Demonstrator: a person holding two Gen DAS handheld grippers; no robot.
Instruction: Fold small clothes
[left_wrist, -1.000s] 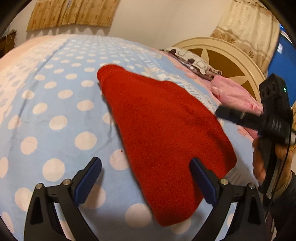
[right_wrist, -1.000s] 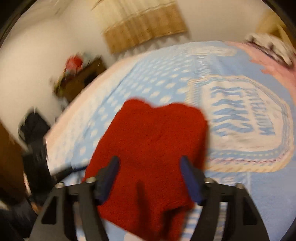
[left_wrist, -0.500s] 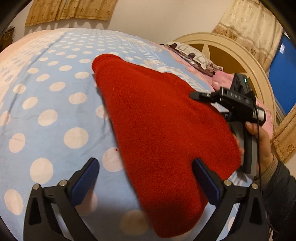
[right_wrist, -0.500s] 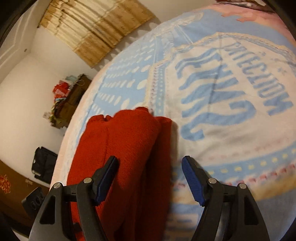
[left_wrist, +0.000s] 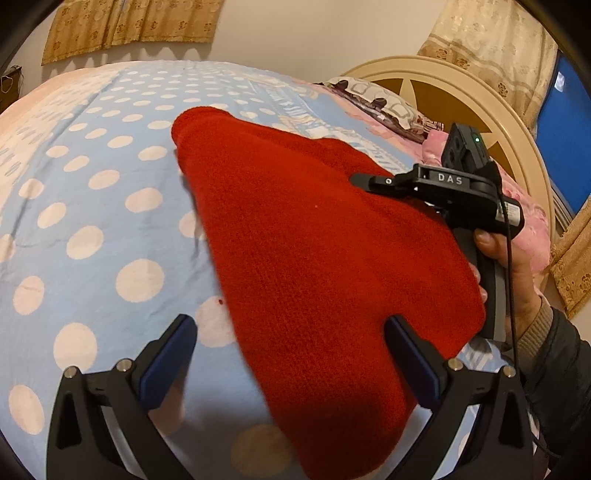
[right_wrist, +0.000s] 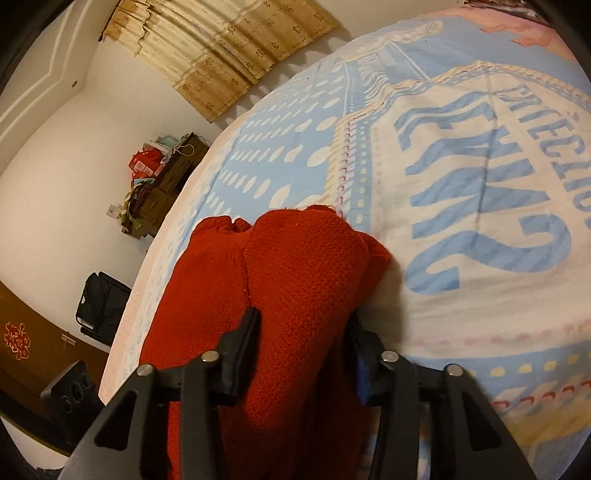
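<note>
The red knit garment lies on the polka-dot bedspread, already doubled over into a long strip, so a first fold looks done. Your right gripper is closing its jaws around a bunched edge of it, while your left gripper hovers spread wide over the near end, gripping nothing. You probably have another fold and some smoothing left.

Polka-dot bedspread, cream headboard, curtains.

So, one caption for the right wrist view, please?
Right gripper closing on the red knit on the bed.
</note>
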